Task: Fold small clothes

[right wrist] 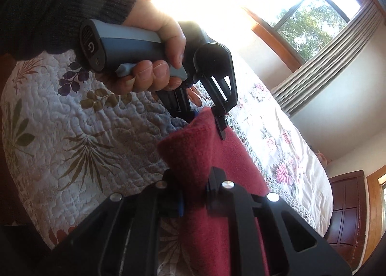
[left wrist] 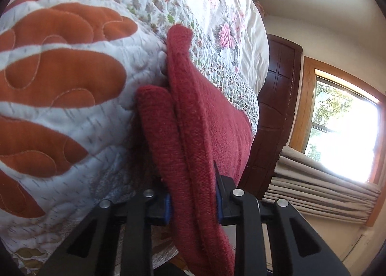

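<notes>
Over the bed (left wrist: 72, 112), both claws pinch the same dark red knit garment (left wrist: 200, 112), held up off the quilt.

L claw (left wrist: 194, 206): jaws pressed together on the garment's lower folded edge; blue pads w/ cloth between. From there the garment's long axis runs up and away from the cam, ending in a rounded corner near the floral strip of quilt. A 2nd, shorter fold lies alongside on the left, so it's doubled at least once.

R claw (right wrist: 194, 200): also clamped on red cloth, a bunched corner sticking up just past the jaws. In this view the garment stretches from the R claw up to the L claw (right wrist: 207, 121), edge taut-ish between the two. A person's hand (right wrist: 154, 59) in a dark sleeve (right wrist: 48, 10) grips the L tool's grey handle.

Room: quilt w/ orange and leaf patches spreads wide on the left side, bare of other clothes nearby. White floral bedspread (right wrist: 289, 145) beyond. Dark wood footboard (left wrist: 272, 112), window (left wrist: 342, 131) and bunched curtain (left wrist: 320, 174) lie past the bed edge, well apart from the garment.
</notes>
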